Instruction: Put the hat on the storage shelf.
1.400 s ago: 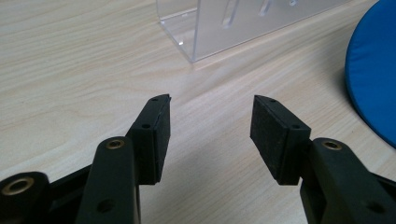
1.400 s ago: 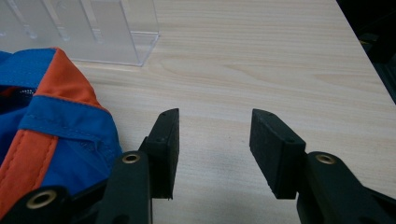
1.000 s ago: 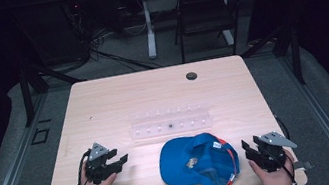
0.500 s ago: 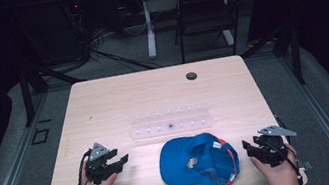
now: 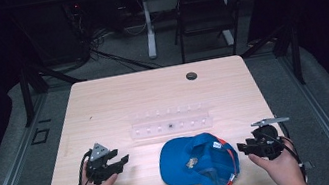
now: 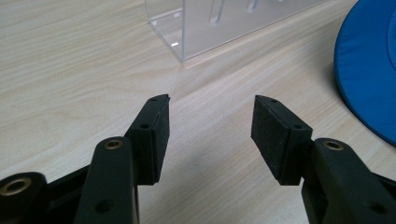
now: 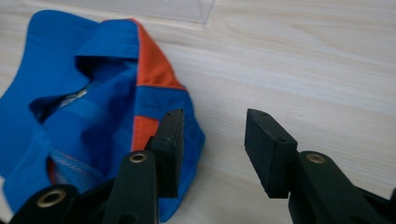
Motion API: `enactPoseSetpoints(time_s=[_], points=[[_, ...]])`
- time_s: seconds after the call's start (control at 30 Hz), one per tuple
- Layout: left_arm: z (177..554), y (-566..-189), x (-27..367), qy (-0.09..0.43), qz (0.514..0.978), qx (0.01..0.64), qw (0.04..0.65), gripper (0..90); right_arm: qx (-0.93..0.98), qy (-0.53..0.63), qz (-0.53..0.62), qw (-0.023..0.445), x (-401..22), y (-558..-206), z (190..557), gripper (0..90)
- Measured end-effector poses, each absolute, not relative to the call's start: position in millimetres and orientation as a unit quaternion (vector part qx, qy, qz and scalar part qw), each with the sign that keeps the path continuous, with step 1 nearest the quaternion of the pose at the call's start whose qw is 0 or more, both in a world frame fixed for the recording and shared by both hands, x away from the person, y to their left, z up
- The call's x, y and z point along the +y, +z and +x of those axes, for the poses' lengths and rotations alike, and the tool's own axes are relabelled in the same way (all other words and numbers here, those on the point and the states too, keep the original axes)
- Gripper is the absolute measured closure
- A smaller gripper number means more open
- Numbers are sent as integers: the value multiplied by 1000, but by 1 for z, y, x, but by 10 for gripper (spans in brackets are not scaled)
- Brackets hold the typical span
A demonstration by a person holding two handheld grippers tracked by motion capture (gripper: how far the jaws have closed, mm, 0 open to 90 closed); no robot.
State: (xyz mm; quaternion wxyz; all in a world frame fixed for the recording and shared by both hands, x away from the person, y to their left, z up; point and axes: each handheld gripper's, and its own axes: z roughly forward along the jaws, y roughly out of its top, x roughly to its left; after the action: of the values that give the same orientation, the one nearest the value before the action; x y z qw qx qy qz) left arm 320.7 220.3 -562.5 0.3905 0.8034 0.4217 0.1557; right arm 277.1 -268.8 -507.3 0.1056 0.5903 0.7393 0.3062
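A cap [image 5: 199,164] lies upside down on the tabletop [image 5: 103,102] near its front edge. Just behind the cap stands a clear rack [image 5: 171,121]. The left tool [image 5: 122,161] sits left of the cap, the right tool [image 5: 241,148] just right of it, both apart from it.

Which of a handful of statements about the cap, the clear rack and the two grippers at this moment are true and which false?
1. The blue cap lies upside down on the table, its inside facing up. True.
2. The right gripper is clamped on the cap. False: nothing sits between its jaws, which have just been closing, and the cap lies beside them.
3. The clear plastic rack lies beyond the cap, toward the table's far edge. True.
4. The left gripper holds the rack. False: its jaws stand apart over bare wood.
5. The cap is red all over. False: it is blue with orange trim.
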Motion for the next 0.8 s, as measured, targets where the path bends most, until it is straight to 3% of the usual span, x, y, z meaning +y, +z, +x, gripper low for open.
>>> enactPoseSetpoints(time_s=[0.4,0.8], points=[[321,-563,221,156,803,424,389,471,770,304,559,48,-248,-493,277,559],[321,-564,220,156,803,425,388,470,780,283,559,-4,-242,-509,277,533]])
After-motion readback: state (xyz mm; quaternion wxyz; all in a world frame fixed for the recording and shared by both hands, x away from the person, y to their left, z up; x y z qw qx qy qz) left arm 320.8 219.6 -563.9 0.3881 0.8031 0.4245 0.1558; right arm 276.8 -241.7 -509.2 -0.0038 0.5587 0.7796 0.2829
